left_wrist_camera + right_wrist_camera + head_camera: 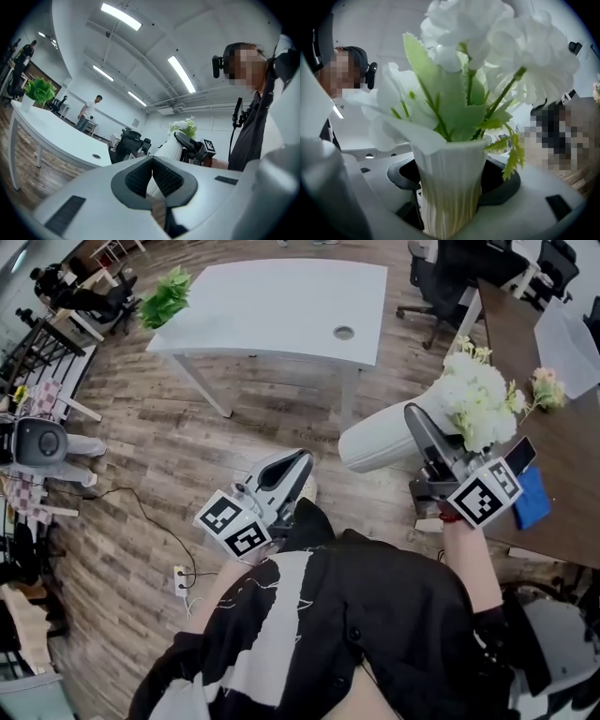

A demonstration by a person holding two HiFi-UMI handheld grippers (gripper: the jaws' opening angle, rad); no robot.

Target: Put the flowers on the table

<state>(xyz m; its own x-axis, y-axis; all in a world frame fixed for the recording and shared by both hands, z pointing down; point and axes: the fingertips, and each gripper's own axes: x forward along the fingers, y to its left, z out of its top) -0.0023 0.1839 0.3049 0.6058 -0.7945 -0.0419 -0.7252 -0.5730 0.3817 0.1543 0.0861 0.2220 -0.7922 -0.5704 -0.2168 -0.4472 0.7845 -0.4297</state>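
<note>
Right gripper (422,432): my jaws are clamped on the tall white ribbed vase (449,187), one black pad on each side, just under its flared rim.
Left gripper (152,164): the jaws are pressed together at the tips with nothing between them. It hangs idle near my body.
Flowers: the white artificial blooms with green leaves (478,399) sit in that vase. It is in the air over the wood-plank floor (169,456), between the curved white table (272,306) and the dark brown desk (562,442). They are not yet on the table.
Vase attitude: in the head view it looks strongly tilted, mouth toward the brown desk and base toward the white table.
Risk, swing: I hold high on the neck, so the long body hangs off the pads. I judge it could pivot or slide if I move fast.
Risk, spill: if I tilt it further, the stems may slip out.
Risk, approach: the base leads, so it could knock the table edge if I come in low.
Risk, set-down: released while leaning, it would topple. Set over the round cable hole (344,332), the base would rock.
Risk, neighbours: the green potted plant (167,296) stands on the far corner, well apart, and I should steer clear of it.
Spare hand: the left gripper could steady the base, but only after opening.
</note>
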